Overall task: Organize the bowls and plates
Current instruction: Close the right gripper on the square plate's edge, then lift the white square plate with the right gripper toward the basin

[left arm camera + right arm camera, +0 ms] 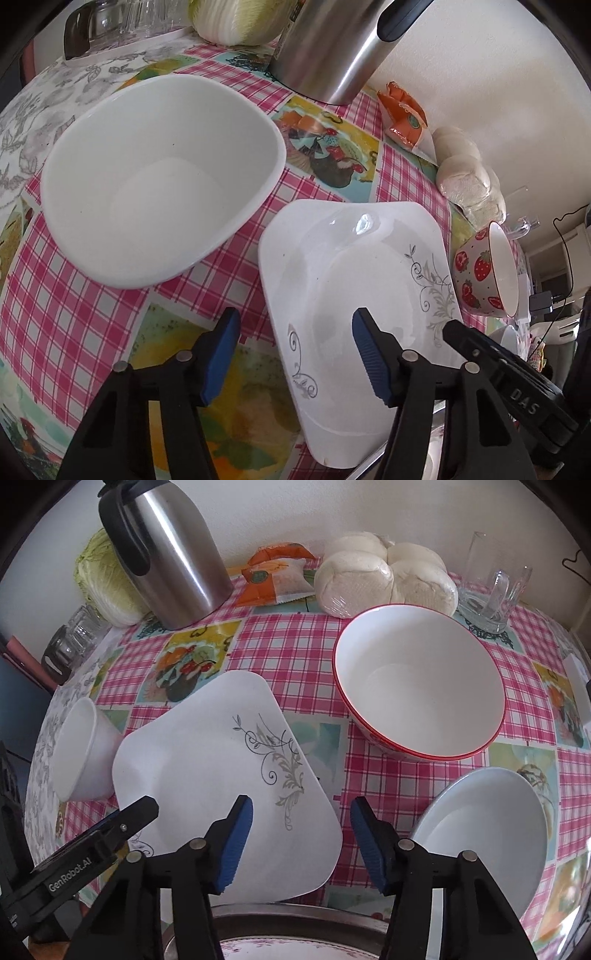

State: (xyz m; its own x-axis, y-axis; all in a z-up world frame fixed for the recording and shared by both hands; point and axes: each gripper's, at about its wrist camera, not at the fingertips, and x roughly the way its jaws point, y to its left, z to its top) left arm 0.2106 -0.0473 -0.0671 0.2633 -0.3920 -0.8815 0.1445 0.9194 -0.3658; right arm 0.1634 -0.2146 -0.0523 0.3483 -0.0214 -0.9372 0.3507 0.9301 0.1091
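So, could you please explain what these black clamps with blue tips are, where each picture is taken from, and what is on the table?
They are two hand-held grippers, each with a camera looking along its fingers. One picture is from the left gripper, the other from the right gripper. Both straddle opposite edges of the square plate; the pads do not yet press it, so nothing is held. On the checked tablecloth also stand a white bowl, a red-rimmed bowl, a round plate and a steel jug.
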